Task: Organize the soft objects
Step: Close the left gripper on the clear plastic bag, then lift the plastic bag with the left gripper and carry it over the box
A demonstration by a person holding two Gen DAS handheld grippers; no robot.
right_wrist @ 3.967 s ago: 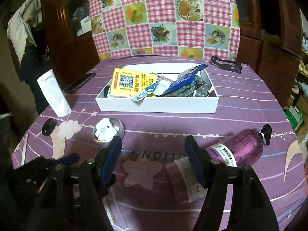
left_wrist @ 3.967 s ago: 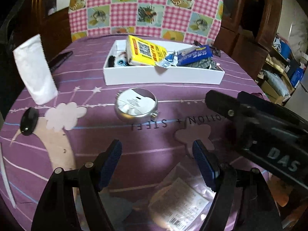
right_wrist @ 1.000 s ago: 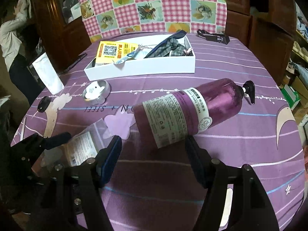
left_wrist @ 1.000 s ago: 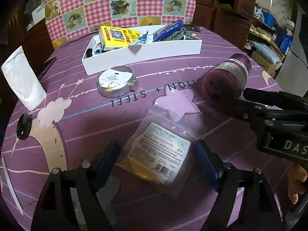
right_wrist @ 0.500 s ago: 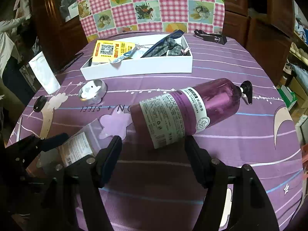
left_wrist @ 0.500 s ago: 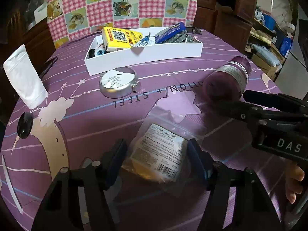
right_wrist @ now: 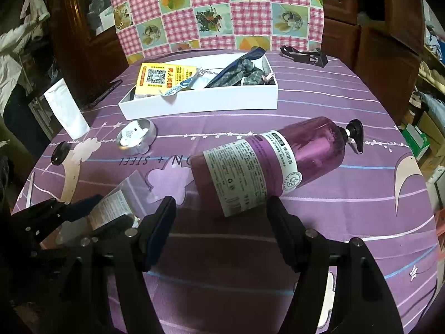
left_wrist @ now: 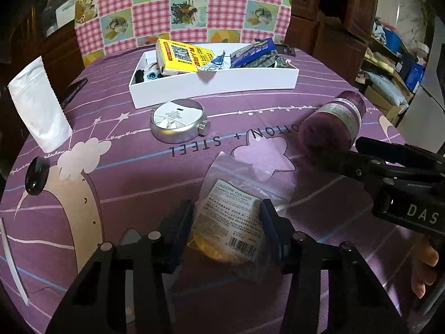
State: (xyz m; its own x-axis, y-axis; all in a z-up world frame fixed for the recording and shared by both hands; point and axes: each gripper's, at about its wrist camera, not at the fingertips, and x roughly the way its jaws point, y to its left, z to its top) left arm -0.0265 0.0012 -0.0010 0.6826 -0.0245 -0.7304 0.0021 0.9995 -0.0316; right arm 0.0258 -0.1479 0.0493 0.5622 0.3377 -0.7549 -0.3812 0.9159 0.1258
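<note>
Down on the purple-clothed counter (left_wrist: 133,167), the left claw (left_wrist: 226,222) straddles a clear zip bag (left_wrist: 239,211) with a white printed label and a yellow puff inside; its blue pads (left_wrist: 180,222) have just been closing and now stand against the bag's two sides, though whether they truly pinch it cannot be told. The bag lies flat at the near edge, left of a purple pump bottle (right_wrist: 272,161) that rests on its side with its black pump pointing right. The right claw (right_wrist: 221,222) hangs released, its fingers spread on either side of the bottle's base without touching it. Beyond them, a round silver tin (left_wrist: 178,125) sits near the middle of the counter, and a white tray (left_wrist: 217,83) at the far side holds a yellow packet (left_wrist: 180,57), a blue pouch (left_wrist: 253,51) and plaid cloth (right_wrist: 244,76). A white pouch (left_wrist: 39,105) stands upright at the far left, with a black oval object (left_wrist: 34,179) lying nearer. Behind the counter hangs a pink checked cloth (right_wrist: 217,11).
</note>
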